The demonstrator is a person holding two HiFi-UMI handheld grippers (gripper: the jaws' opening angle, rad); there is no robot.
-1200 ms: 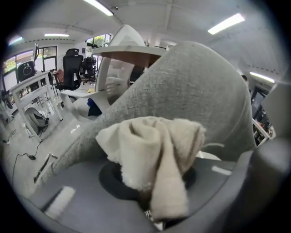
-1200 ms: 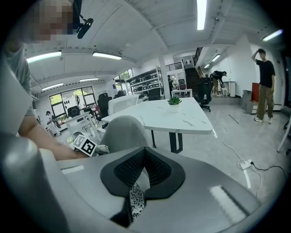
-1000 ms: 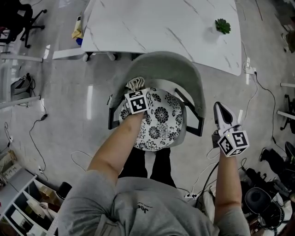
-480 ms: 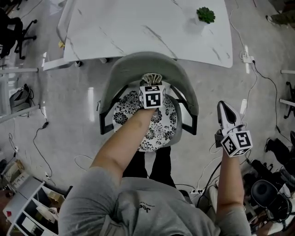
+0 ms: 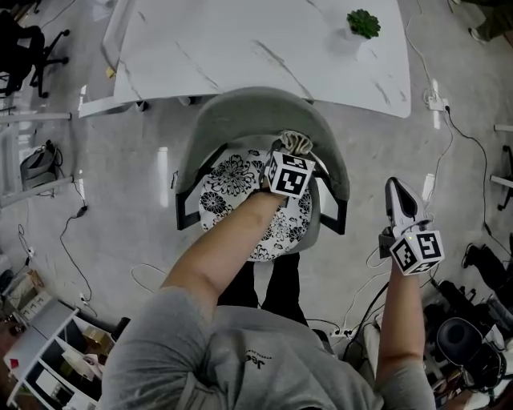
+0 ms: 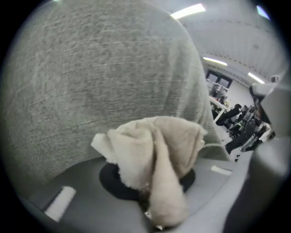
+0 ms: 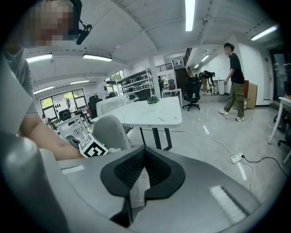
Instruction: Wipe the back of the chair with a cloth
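Observation:
A grey upholstered chair with a curved backrest point(image 5: 240, 112) and a black-and-white floral seat cushion point(image 5: 232, 180) stands below me. My left gripper point(image 5: 293, 154) is shut on a cream cloth point(image 5: 295, 142) and presses it to the inner face of the backrest, on its right side. The left gripper view has the bunched cloth point(image 6: 154, 154) right against the grey fabric point(image 6: 104, 77), covering the jaws. My right gripper point(image 5: 397, 188) hangs shut and empty over the floor, right of the chair and apart from it.
A white marble-look table point(image 5: 240, 40) with a small green plant point(image 5: 363, 22) stands just behind the chair. Cables and a power strip point(image 5: 433, 102) lie on the floor at the right. Office chairs and shelves ring the area; a person point(image 7: 234, 82) walks far off.
My left gripper has carried the cloth along the inside of the backrest from its left side to its right side. The right gripper has barely moved.

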